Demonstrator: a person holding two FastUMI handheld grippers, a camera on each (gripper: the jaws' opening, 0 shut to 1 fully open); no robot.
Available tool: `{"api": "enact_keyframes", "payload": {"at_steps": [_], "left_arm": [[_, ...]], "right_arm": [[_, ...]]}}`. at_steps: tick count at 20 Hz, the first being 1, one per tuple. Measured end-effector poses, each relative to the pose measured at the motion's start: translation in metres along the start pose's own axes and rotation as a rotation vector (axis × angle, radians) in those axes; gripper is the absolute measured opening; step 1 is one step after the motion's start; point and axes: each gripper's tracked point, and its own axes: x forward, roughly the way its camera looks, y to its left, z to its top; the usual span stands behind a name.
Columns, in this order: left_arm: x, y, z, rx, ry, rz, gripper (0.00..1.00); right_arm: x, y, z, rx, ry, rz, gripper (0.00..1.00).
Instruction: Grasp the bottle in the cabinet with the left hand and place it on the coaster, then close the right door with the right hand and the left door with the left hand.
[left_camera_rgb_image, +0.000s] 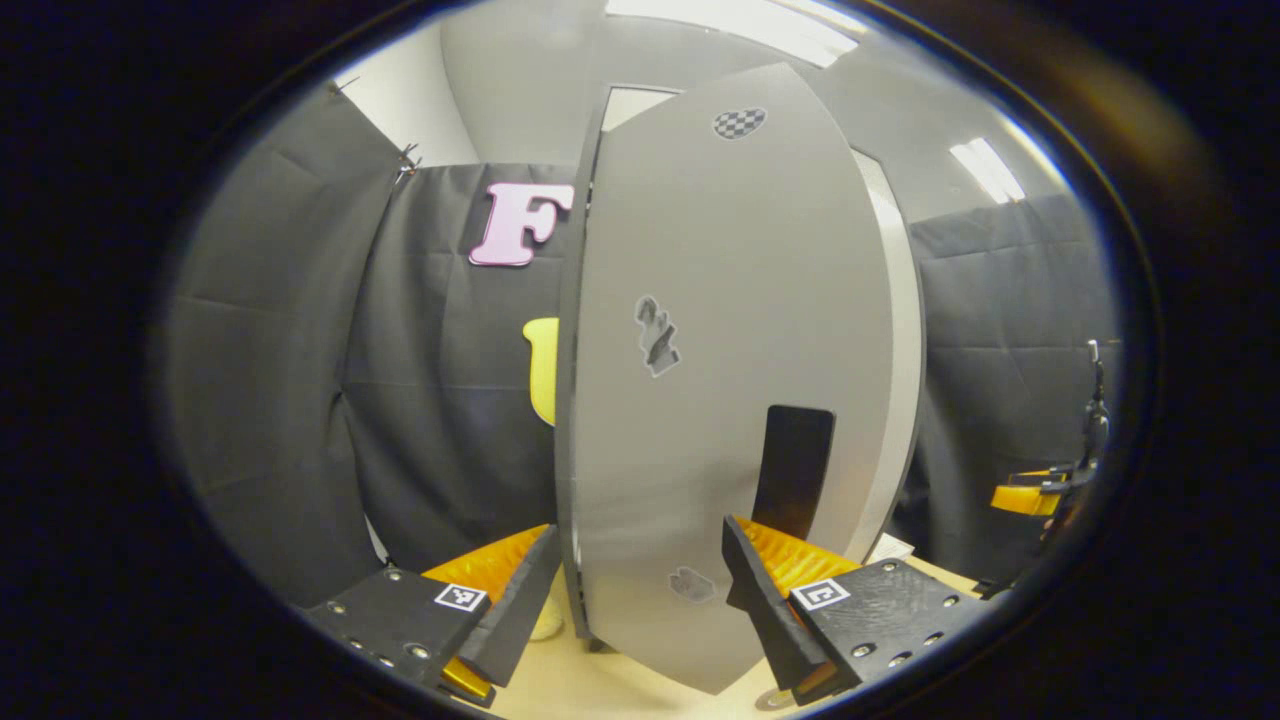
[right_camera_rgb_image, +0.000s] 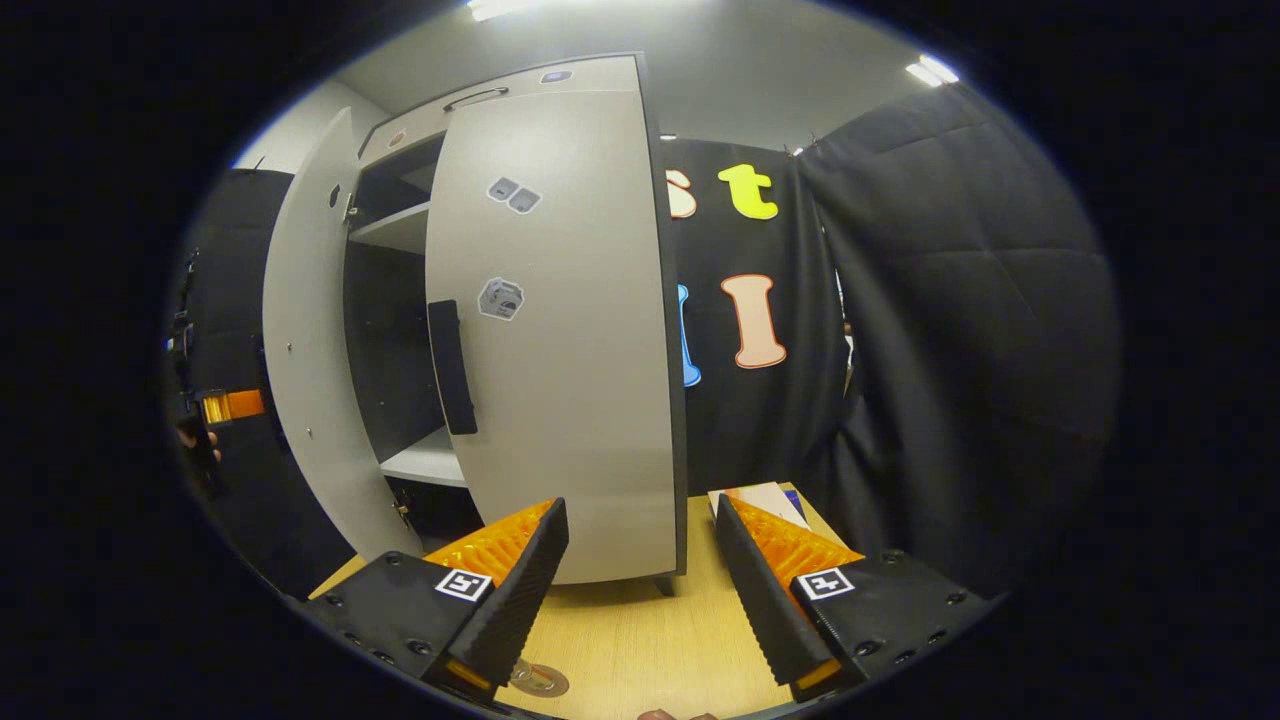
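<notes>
Left gripper view looks straight at the outer face of the left door (left_camera_rgb_image: 735, 380), a grey panel standing ajar from the cabinet, with a dark vertical handle (left_camera_rgb_image: 793, 470) low on it and a few small stickers. The left gripper (left_camera_rgb_image: 640, 590) sits close to the door's lower edge, its two fingers spread wide with nothing between them; the door's bottom corner hangs in the gap (whether either finger touches it, I cannot tell). Beneath is a pale wooden table (left_camera_rgb_image: 610, 690). Black cloth walls stand on both sides, and a grey ceiling with strip lights (left_camera_rgb_image: 985, 170) runs above. Far right, the other gripper's body (left_camera_rgb_image: 1030, 497) shows small at the edge.

In the right gripper view, the cabinet (right_camera_rgb_image: 400, 290) stands on the same light wood table (right_camera_rgb_image: 640, 640). The right door (right_camera_rgb_image: 560, 340) is swung partly out, with a dark handle (right_camera_rgb_image: 450, 365) at its inner edge, and the left door stands open wider beyond it. Between them the interior shows a white shelf (right_camera_rgb_image: 395, 230) above and another lower down. The right gripper (right_camera_rgb_image: 640, 570) is held just before the right door's lower edge, fingers wide apart and holding nothing. A round coaster-like disc (right_camera_rgb_image: 540, 680) lies on the table by the left finger; the bottle itself I cannot make out. Some papers (right_camera_rgb_image: 765, 497) lie on the table near the cloth wall.
</notes>
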Motion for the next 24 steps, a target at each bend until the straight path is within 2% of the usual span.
{"api": "enact_keyframes", "payload": {"at_steps": [3,4,6,7,10,11,13,15,16,19,24], "left_arm": [[0.020,-0.033,0.004,-0.025,-0.019,0.013,0.94],[0.023,-0.037,0.005,-0.023,-0.027,0.033,0.94],[0.019,-0.045,0.009,-0.011,-0.045,0.054,0.94],[0.013,-0.052,0.014,0.001,-0.055,0.058,0.94],[-0.012,-0.064,0.020,0.035,-0.066,0.094,0.94],[-0.020,-0.068,0.020,0.031,-0.066,0.099,0.94],[-0.043,-0.075,0.019,0.013,-0.081,0.110,0.94],[-0.068,-0.080,0.019,0.003,-0.102,0.122,0.94],[-0.079,-0.079,0.019,0.002,-0.111,0.137,0.94],[-0.103,-0.072,0.017,0.004,-0.122,0.183,0.94],[-0.137,-0.054,0.022,-0.003,-0.142,0.202,0.94]], "right_arm": [[0.007,-0.011,0.009,0.007,-0.005,0.019,0.92],[0.011,-0.014,0.011,0.007,-0.007,0.030,0.95],[0.014,-0.018,0.015,-0.001,-0.010,0.047,0.92],[0.017,-0.020,0.016,-0.008,-0.011,0.053,0.95],[0.025,-0.024,0.018,-0.023,0.001,0.079,0.92],[0.027,-0.025,0.018,-0.029,-0.001,0.086,0.95],[0.028,-0.029,0.020,-0.043,-0.014,0.096,0.96],[0.030,-0.030,0.025,-0.042,-0.038,0.118,0.92],[0.030,-0.029,0.027,-0.042,-0.047,0.129,0.95],[0.029,-0.030,0.038,-0.041,-0.085,0.133,0.95],[0.017,-0.024,0.045,-0.042,-0.115,0.117,0.92]]}}
